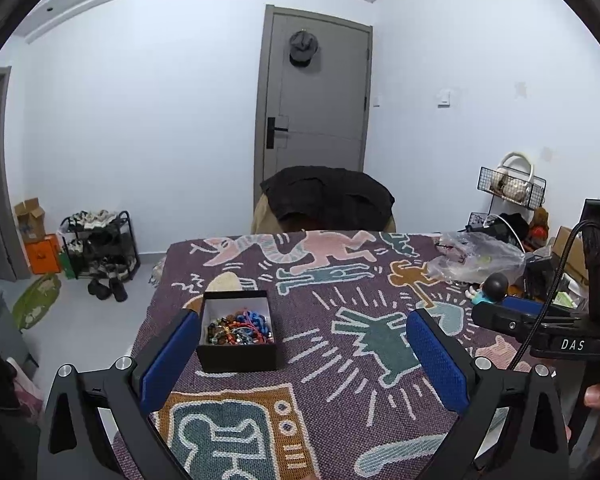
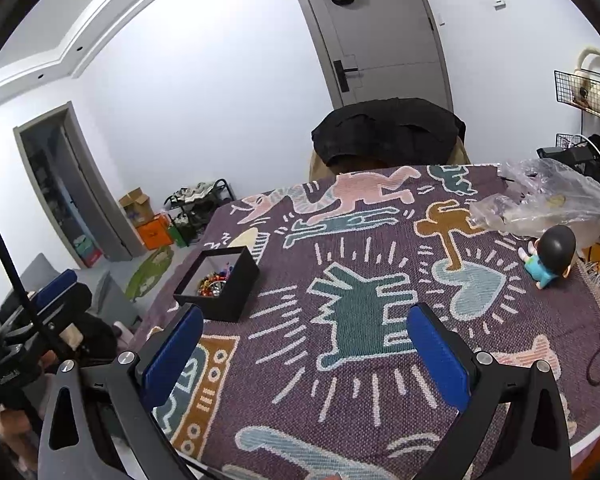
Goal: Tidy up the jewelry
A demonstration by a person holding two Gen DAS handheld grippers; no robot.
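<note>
Both wrist views face door (image 1: 312, 92) across table; share patterned cloth (image 2: 364, 280).

Beads (image 1: 236, 326) in the black box (image 1: 238, 354) blur together.

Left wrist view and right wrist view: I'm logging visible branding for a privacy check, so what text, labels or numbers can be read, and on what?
"DAS": white letters on the black body of the right gripper, seen in the left wrist view.
Small white lettering on the left gripper, in the right wrist view: too blurred to read.
Cardboard boxes on the floor: any print is too small to read.
Nothing else legible.
</note>
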